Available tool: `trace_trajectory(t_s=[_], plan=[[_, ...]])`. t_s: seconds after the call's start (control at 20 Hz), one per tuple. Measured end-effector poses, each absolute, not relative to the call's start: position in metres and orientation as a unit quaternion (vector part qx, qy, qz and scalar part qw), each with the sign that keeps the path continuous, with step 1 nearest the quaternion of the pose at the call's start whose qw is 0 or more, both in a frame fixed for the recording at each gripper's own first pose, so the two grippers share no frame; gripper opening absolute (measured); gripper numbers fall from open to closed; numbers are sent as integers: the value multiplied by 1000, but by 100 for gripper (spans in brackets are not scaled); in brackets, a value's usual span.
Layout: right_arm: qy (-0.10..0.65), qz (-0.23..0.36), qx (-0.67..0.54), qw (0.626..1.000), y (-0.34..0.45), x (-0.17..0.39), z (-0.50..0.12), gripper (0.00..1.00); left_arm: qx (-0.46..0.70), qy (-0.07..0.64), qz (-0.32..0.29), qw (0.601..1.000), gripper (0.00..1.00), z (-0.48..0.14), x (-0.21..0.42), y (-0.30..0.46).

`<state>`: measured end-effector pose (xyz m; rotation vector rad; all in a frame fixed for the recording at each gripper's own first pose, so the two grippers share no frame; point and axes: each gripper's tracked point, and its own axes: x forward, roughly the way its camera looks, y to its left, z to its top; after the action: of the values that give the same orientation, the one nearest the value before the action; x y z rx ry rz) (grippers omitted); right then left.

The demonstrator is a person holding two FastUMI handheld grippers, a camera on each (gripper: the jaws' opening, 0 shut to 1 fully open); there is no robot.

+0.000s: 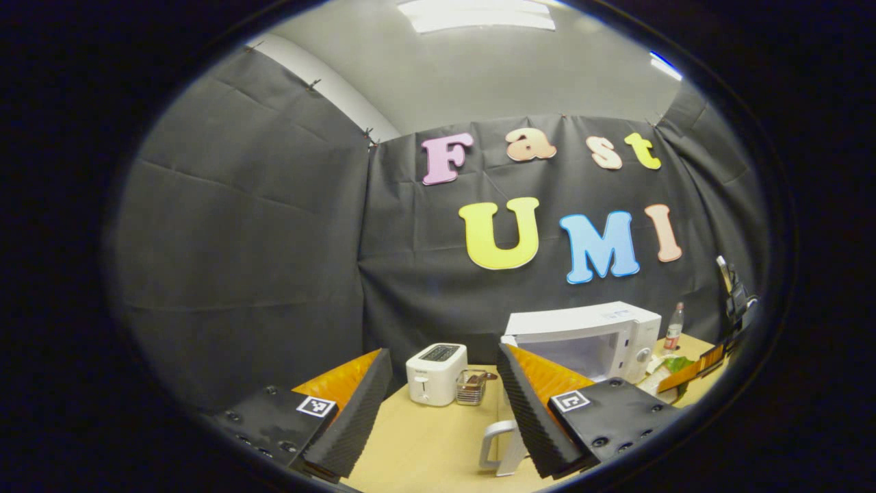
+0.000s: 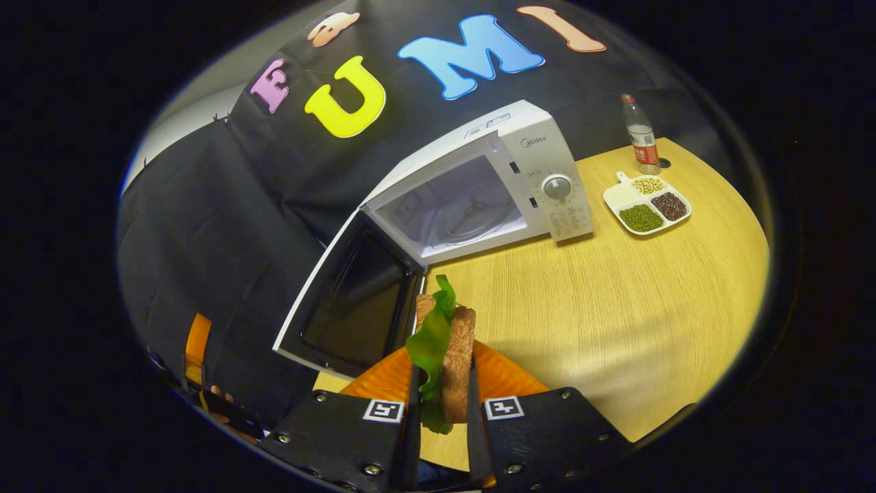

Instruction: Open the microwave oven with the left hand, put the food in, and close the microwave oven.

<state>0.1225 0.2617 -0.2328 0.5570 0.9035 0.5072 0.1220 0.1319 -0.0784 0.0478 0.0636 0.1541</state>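
on table (image 2: pixel 616 287), microwave (image 2: pixel 479 192) door (image 2: pixel 349 301) already open; right gripper (image 2: pixel 443 404) fingers pinch sandwich (image 2: pixel 448 349) short of cavity; left gripper (image 1: pixel 441 418) fingers wide, empty. loading, closing remain.

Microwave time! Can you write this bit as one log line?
microwave: door open | right gripper: shut on sandwich | left gripper: open, empty | food: not in yet

"midea" brand mark on the microwave oven (image 2: pixel 540 179) control panel

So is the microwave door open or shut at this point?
Open. In the right gripper view the door is swung wide, exposing the microwave's empty cavity.
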Motion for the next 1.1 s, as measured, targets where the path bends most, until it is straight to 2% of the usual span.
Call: trace_trajectory(t_s=[0.5,0.55,0.65,1.0,1.05,1.1], plan=[[362,157,313,864,322,224,-252,28,20,67,88,994,99,-111,164,205],[356,147,313,868,325,233,-257,28,21,72,87,993,94,-115,168,211],[345,134,320,872,335,249,-265,28,21,82,85,993,100,-124,174,221],[292,99,328,893,360,307,-281,30,11,94,98,991,99,-136,178,255],[288,96,325,896,364,316,-286,30,14,97,104,990,96,-140,176,262],[284,95,319,899,367,324,-292,30,15,101,108,989,99,-142,173,267]])
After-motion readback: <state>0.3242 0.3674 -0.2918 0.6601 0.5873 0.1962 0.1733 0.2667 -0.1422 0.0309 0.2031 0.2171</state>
